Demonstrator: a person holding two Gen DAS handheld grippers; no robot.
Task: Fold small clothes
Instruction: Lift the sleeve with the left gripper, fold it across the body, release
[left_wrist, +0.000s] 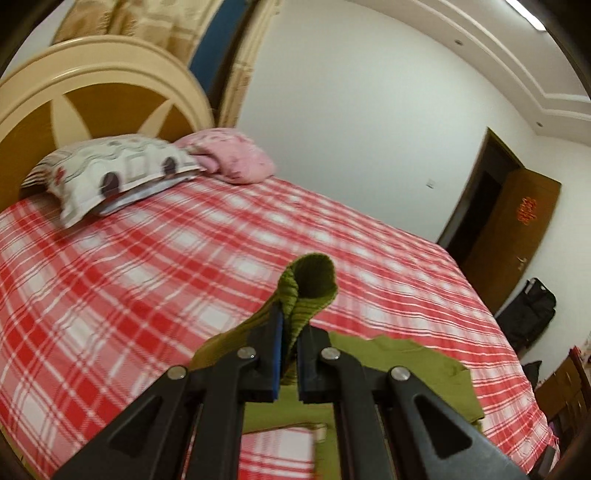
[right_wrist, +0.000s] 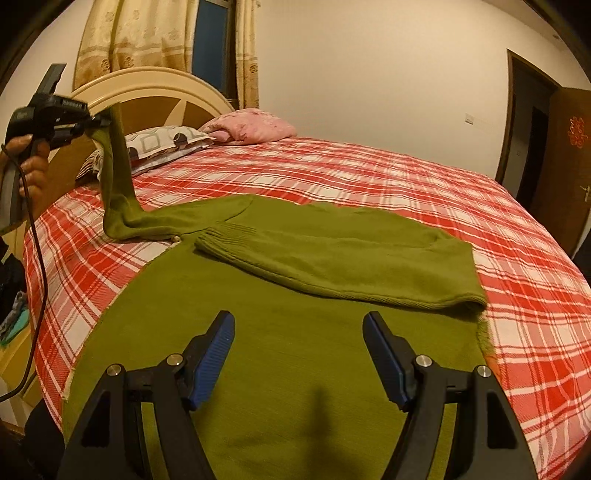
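- So the green sweater lies flat across the red plaid bed, filling the lower middle of the right wrist view, body spread out and mostly smooth.
- One sleeve is already folded in: it lies diagonally over the body, from its ribbed cuff just left of centre to the right edge of the sweater. I'd call that half done.
- The other sleeve isn't folded yet. It's pulled up off the bed at the left of the frame, hanging as a stretched strip from the mattress toward the upper left.
- The left gripper is clamped tight on that sleeve's ribbed cuff. In its own view the cuff sticks out past the blue pads in the lower centre, squeezed between them, no gap showing.
- A hand holds that gripper at the far left edge, with a cable dangling below it.
- The right gripper sits at bottom centre with its jaws spread wide, empty, poised over the sweater body. Can't tell if it brushes the fabric.
- Still to do, I reckon: lay the lifted sleeve across, then fold the body up.
- Pillows sit up by the headboard, well clear of everything.
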